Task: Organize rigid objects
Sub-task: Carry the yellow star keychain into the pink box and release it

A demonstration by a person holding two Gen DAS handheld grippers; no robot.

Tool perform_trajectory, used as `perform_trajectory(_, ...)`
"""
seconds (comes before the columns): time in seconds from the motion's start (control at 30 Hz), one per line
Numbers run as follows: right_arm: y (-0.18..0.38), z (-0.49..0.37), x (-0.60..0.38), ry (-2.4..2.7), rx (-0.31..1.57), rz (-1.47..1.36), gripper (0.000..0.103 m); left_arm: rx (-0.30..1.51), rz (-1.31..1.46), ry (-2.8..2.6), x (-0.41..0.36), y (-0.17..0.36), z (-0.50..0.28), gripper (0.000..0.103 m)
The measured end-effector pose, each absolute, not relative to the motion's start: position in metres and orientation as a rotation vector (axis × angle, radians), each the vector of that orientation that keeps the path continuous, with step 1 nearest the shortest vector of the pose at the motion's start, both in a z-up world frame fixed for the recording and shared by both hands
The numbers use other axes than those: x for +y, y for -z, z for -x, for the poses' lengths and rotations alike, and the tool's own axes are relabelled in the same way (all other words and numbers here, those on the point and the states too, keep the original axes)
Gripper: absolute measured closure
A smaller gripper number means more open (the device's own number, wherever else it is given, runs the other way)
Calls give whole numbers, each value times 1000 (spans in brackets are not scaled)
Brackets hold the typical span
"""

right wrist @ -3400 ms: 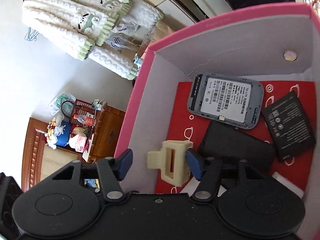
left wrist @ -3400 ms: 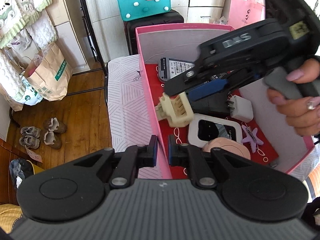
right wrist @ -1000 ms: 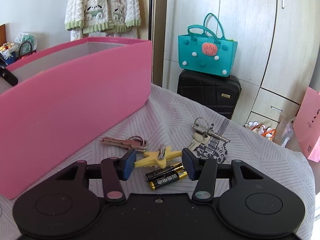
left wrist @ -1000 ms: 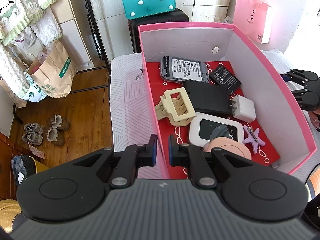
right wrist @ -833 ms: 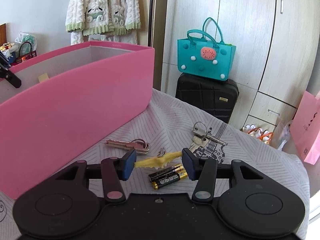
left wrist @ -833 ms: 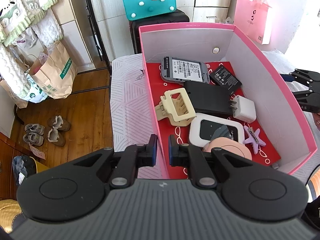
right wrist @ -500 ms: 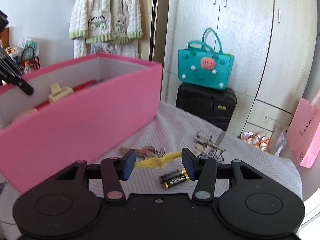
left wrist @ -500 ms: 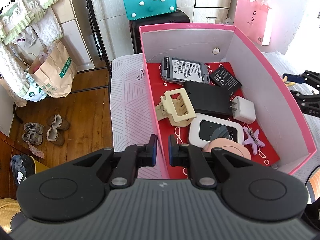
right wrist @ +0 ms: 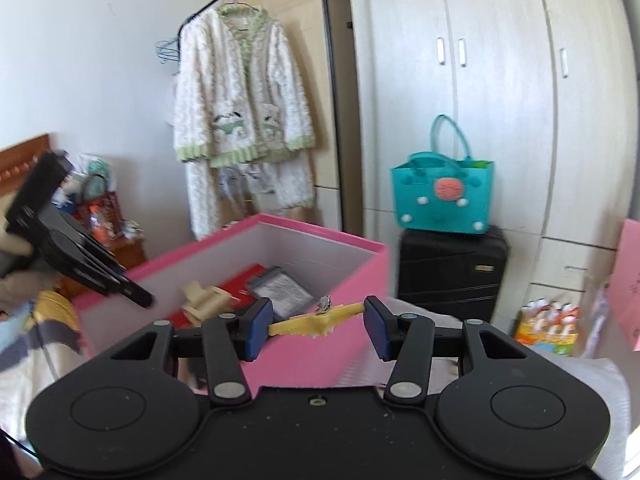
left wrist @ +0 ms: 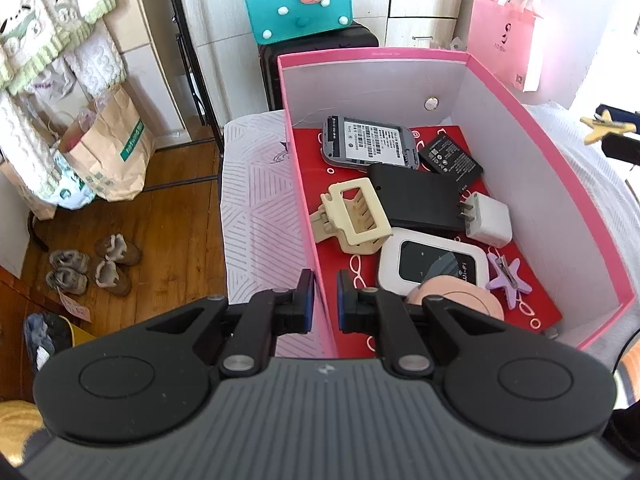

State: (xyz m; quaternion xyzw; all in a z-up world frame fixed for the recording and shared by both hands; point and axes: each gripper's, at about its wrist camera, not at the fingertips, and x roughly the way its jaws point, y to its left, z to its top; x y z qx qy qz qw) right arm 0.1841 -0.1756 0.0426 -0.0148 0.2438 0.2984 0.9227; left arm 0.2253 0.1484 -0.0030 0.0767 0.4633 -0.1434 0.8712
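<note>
Yellow star clip (right wrist: 316, 325) sits pinched between the right tongs (right wrist: 318, 328), raised beside the pink box (left wrist: 568, 184); left tongs (left wrist: 320, 300) clamp the box's near wall.

I'm working in a lived-in bedroom at home. A fleecy robe (right wrist: 244, 92) hangs from a clothes rail beside tall pale wardrobe doors (right wrist: 496, 92); a teal felt bag (right wrist: 442, 196) sits on a black suitcase (right wrist: 452, 270). Small slippers (left wrist: 114, 264) lie on the wooden floor (left wrist: 176, 220), near a paper shopping bag (left wrist: 108, 152) and a pink gift bag (left wrist: 506, 48).
</note>
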Motion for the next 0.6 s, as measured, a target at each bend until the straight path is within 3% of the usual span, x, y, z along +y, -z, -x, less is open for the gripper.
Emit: perform_trajectory(0.6,-17,-254,-54,-759,679,417,48,948,-184,326,152,4,-223,94)
